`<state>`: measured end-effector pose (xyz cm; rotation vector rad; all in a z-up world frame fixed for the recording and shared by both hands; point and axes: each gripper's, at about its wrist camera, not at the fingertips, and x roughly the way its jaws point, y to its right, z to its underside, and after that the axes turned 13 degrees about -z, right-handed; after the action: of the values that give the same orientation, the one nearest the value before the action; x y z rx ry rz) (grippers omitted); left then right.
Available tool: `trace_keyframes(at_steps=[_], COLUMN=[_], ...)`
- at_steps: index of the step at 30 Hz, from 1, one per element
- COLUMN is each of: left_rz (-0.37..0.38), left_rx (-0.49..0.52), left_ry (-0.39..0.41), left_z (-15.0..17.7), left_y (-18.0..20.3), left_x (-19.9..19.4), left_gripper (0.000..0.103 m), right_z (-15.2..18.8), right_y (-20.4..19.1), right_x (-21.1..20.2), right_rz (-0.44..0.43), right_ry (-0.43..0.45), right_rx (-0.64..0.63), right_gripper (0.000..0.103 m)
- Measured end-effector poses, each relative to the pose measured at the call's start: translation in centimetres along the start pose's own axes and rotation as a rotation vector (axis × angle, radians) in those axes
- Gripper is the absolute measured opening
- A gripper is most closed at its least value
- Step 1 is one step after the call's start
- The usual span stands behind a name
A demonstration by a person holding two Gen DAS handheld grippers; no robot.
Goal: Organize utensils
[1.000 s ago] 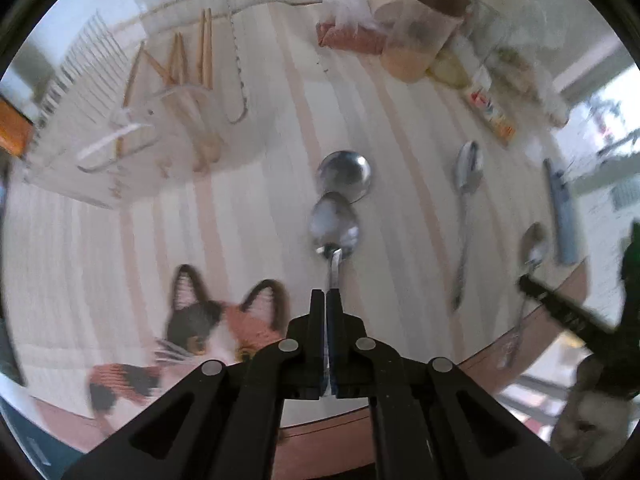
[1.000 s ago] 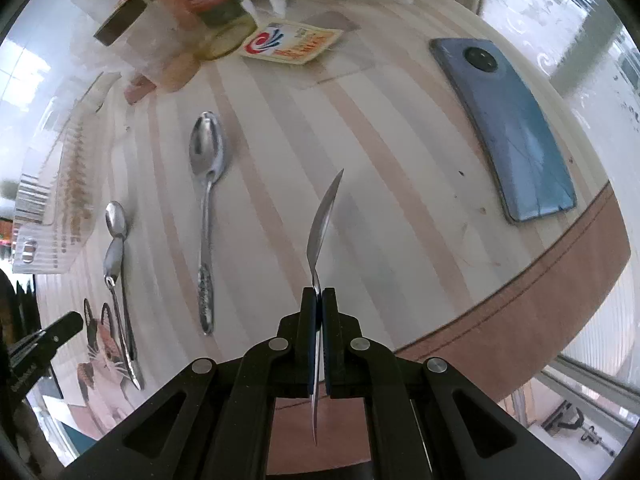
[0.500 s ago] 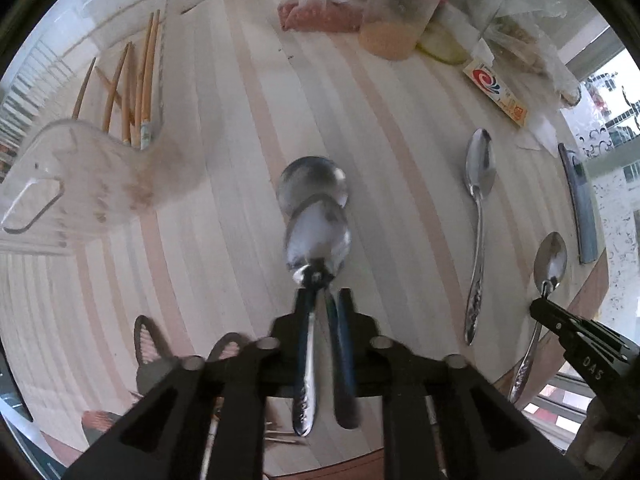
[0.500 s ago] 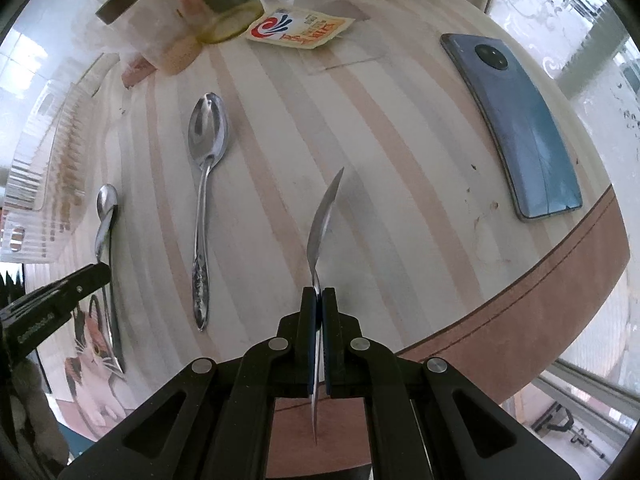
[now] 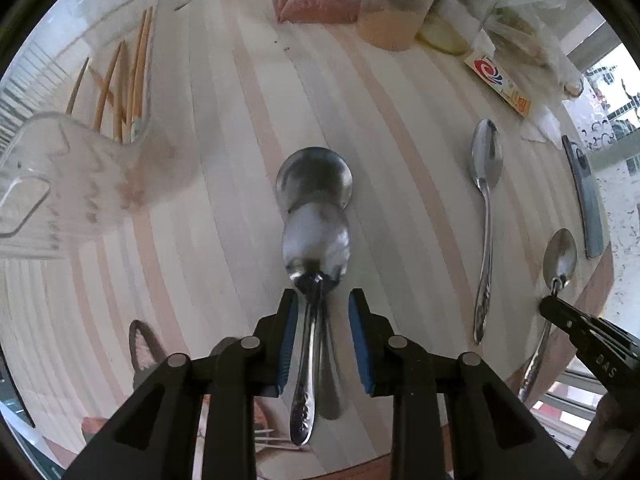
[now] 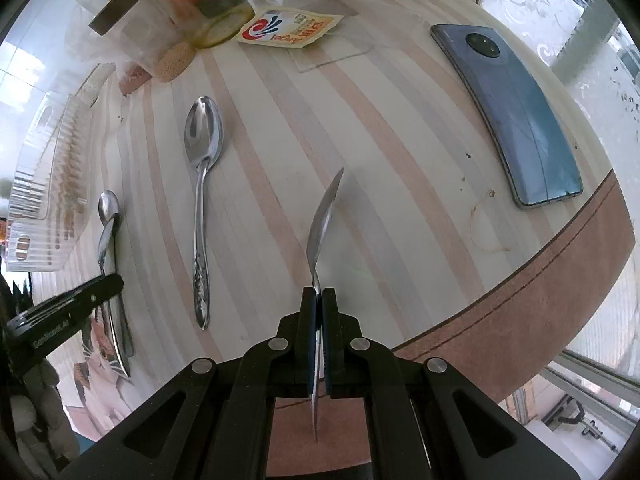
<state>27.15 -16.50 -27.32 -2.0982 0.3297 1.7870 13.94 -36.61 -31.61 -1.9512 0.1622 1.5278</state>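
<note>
My left gripper [image 5: 323,300] is open. Two steel spoons [image 5: 316,240] lie stacked on the striped table, their handles between its blue pads, free of them. My right gripper [image 6: 319,300] is shut on a spoon [image 6: 323,220], held on edge above the table near its front edge; that spoon shows in the left wrist view [image 5: 559,258]. Another spoon [image 6: 202,184] lies flat on the table between the two grippers and shows in the left wrist view [image 5: 486,184]. A clear plastic tray [image 5: 80,168] with chopsticks [image 5: 132,80] stands at the left.
Jars and food packets [image 6: 192,12] crowd the far edge. A blue phone [image 6: 508,120] lies at the right near the round table rim [image 6: 560,272]. A cat-print mat [image 5: 144,352] lies under the left gripper.
My left gripper has opened and let go of its spoon, which now lies on top of the other spoon. The right gripper still holds its spoon, barely moved.
</note>
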Motion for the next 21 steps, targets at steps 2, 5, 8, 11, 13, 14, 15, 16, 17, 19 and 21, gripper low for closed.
trace_keyframes(at_steps=[2,5,8,11,13,14,15,16,17,19,21], left_rz=[0.012,-0.008,-0.016,-0.018,-0.01,-0.016,-0.014,-0.01,-0.012,-0.012,-0.013], left_rx=[0.004,0.021,0.01,-0.013,-0.024,-0.029,-0.031,-0.035,-0.04,-0.045,-0.052], left_ry=[0.0,0.022,0.037,0.053,0.065,0.076,0.087,0.097,0.106,0.115,0.13], left_z=[0.0,1.1,2.1,2.9,3.3,3.6,3.8,4.0,4.1,4.1,3.8], left_y=[0.3,0.8,0.5,-0.1,-0.5,-0.7,-0.8,-1.1,-1.3,-1.8,-2.1], left_x=[0.0,-0.3,-1.5,-2.5,-3.4,-4.1,-4.7,-5.3,-5.9,-7.1,-8.2], left_gripper=[0.004,0.003,0.003,0.003,0.003,0.003,0.003,0.003,0.003,0.003,0.003], right_z=[0.0,-0.1,-0.1,0.0,0.0,0.0,0.0,-0.1,-0.1,-0.3,-0.6], right_y=[0.0,-0.1,-0.1,0.2,0.2,0.1,0.0,-0.2,-0.3,-0.9,-1.7], right_x=[-0.1,-0.1,-0.1,-0.3,-0.4,-0.5,-0.8,-0.9,-1.2,-1.8,-2.5], right_rz=[0.002,0.005,0.002,-0.003,-0.006,-0.009,-0.012,-0.013,-0.015,-0.022,-0.03], right_ry=[-0.001,-0.001,0.0,0.003,0.005,0.007,0.013,0.017,0.02,0.033,0.044], right_rx=[-0.003,-0.002,0.002,0.006,0.0,-0.004,-0.01,-0.018,-0.024,-0.036,-0.053], right_gripper=[0.003,0.003,0.003,0.003,0.003,0.003,0.003,0.003,0.003,0.003,0.003])
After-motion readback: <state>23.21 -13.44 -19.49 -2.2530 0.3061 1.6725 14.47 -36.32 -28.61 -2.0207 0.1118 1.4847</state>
